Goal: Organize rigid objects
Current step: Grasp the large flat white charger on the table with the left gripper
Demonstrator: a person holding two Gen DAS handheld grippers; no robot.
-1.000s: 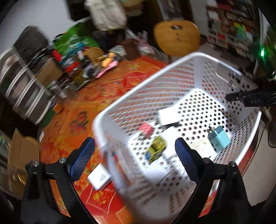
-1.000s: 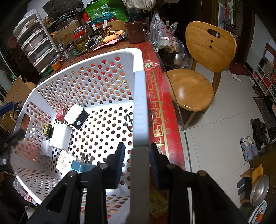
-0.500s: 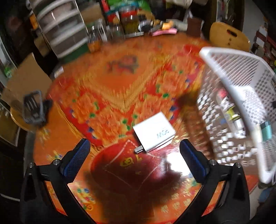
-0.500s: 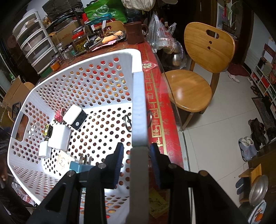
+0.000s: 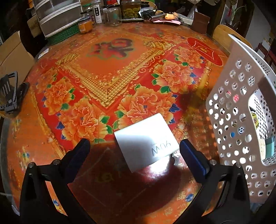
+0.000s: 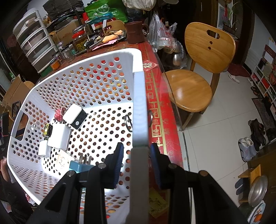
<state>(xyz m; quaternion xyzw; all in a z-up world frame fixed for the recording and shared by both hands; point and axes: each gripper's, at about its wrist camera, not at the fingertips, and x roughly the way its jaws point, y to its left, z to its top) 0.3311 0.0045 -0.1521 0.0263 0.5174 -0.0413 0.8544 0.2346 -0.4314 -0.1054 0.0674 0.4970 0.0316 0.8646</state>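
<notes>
Charger [image 5: 146, 141]: one white flat block, lying on the desk [image 5: 110, 69] just left of the basket, printed side up, sitting between the left claw's fingers without touching either.
Left claw [image 5: 134, 148]: hanging released over the charger, jaws standing wide, nothing gripped.
Basket [image 6: 138, 106]: one white perforated bin, sitting at the desk's right edge; its handle wall is facing the left view [image 5: 241, 120].
Right claw [image 6: 138, 153]: clenching on the basket's rim, one pad pressing each side of the wall.
Inside the basket: seven things showing — three white adapters [image 6: 59, 136], one white-and-black box [image 6: 75, 116], one blue plug [image 6: 78, 166] with its prongs pointing up, one yellow toy car [image 6: 47, 130], one red dotted item [image 6: 59, 113].
Jars [image 5: 112, 14]: several standing along the desk's far edge; the exact count is unclear.
Drawers [image 6: 36, 44]: one clear stack standing at the far left.
Chair [image 6: 198, 69]: one wooden, standing beside the desk.
</notes>
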